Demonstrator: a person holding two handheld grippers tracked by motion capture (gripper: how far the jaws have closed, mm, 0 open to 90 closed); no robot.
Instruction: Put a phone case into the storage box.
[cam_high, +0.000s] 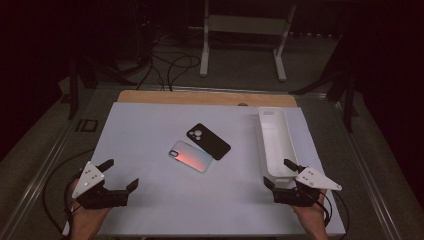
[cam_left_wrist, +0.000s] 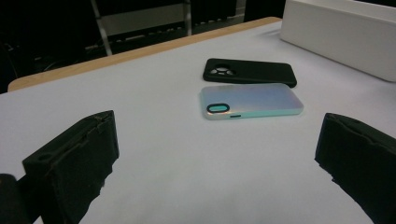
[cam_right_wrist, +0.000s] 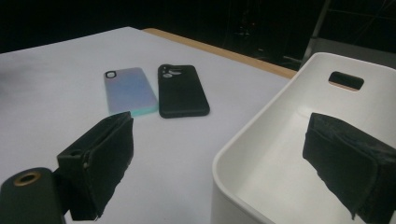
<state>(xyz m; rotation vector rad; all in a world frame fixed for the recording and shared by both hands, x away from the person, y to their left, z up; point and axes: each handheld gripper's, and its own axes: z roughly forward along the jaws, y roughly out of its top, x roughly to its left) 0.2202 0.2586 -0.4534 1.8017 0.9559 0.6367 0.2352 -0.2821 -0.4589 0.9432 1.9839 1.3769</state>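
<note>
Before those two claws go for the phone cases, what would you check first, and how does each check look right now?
1. Left gripper jaws open, nothing between them: ok.
2. Right gripper jaws open, nothing between them: ok.
3. Iridescent phone case lies flat on the white table, camera hole showing: ok.
4. Black phone case lies flat beside it; whether the two touch: cannot tell.
5. White bin looks empty in the right gripper view: ok.
6. Right gripper stands apart from the bin's near end: not ok, it sits right at the rim.
</note>
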